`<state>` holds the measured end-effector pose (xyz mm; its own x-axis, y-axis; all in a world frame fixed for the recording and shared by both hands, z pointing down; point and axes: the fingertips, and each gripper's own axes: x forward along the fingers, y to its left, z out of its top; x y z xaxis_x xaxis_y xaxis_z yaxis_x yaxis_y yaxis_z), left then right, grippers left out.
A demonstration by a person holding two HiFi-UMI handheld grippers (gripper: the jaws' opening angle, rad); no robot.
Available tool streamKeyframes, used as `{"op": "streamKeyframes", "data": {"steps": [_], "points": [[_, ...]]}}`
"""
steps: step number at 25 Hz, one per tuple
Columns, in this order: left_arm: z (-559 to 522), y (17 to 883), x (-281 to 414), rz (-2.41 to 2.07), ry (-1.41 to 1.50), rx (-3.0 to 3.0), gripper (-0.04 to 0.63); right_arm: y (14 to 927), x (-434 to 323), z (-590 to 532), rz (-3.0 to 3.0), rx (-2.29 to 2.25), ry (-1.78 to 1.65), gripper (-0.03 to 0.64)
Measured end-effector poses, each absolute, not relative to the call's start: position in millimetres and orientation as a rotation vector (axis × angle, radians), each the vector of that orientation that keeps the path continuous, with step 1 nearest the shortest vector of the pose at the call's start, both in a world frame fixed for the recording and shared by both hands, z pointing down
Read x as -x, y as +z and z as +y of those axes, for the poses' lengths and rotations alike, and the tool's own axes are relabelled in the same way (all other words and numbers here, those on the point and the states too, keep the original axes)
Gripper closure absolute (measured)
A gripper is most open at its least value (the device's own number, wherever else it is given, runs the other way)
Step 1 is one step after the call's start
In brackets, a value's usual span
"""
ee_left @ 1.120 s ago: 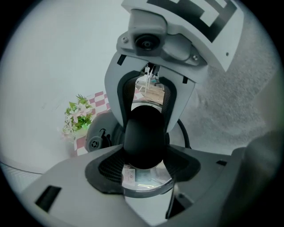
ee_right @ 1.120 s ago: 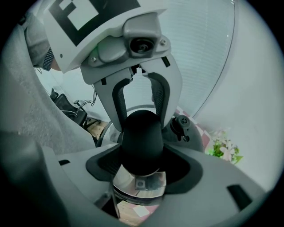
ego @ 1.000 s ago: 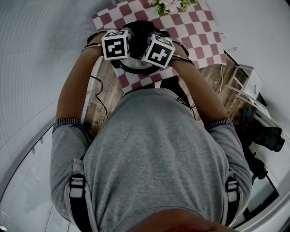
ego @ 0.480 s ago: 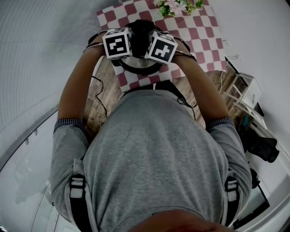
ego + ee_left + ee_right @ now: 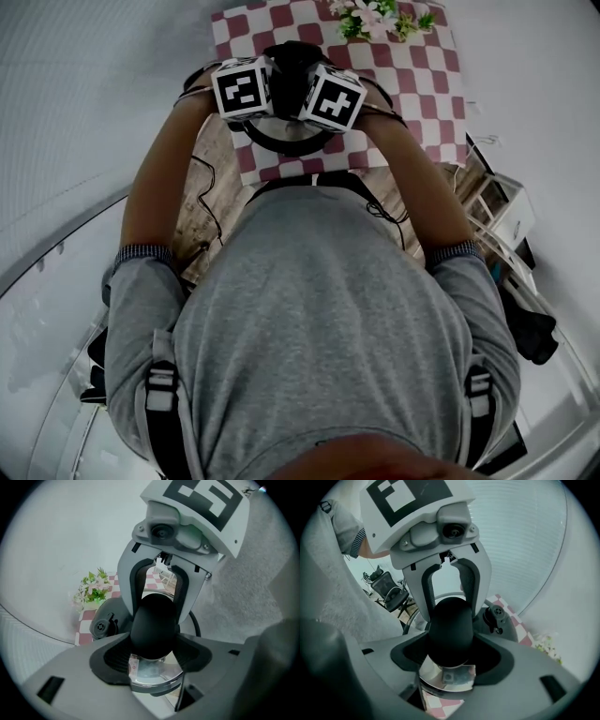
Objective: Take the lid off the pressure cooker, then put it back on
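Your left gripper (image 5: 248, 101) is clenched on one black rounded handle (image 5: 153, 623) of the steel pressure cooker (image 5: 289, 141), your right gripper (image 5: 323, 105) on the opposite black handle (image 5: 451, 627). The cooker stands on the red-and-white checked cloth (image 5: 412, 84) (lid (image 5: 506, 632) seemingly on). Twist unevenly and a grip may slip off, or the cloth may drag.

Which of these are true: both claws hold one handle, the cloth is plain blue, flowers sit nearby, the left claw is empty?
Both hold one handle: true. The left gripper and right gripper clamp the black handle from opposite sides.
Cloth plain blue: false. The pressure cooker stands on a red-and-white checked cloth.
Flowers nearby: true. The flowers lie at the cloth's far edge.
Left claw empty: false. Its jaws press on the handle.
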<state>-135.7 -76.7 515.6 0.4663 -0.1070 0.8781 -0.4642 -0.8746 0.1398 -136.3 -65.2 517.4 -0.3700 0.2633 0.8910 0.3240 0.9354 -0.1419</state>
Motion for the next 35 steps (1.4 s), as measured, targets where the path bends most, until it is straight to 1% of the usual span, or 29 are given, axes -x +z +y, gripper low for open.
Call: {"op": "streamKeyframes", "data": {"steps": [13, 24, 30, 35], "points": [[-81.4, 513.3, 135.9, -0.666, 1.383, -2.244, 0.295, 520.2, 135.6, -62.3, -1.908, 0.557, -0.186, 0.316], [-76.7, 516.4, 137.8, -0.571, 1.395, -2.279, 0.295, 520.3, 136.7, -63.2, -1.859, 0.576, -0.222, 0.313], [-76.7, 515.5, 138.0, -0.52, 1.458, -2.248, 0.295, 520.0, 137.9, -61.0, -1.862, 0.63, -0.255, 0.308], [-79.1, 512.3, 137.4, -0.576, 1.429, -2.231, 0.295, 520.4, 137.3, -60.8, -1.848, 0.673, -0.285, 0.305]]}}
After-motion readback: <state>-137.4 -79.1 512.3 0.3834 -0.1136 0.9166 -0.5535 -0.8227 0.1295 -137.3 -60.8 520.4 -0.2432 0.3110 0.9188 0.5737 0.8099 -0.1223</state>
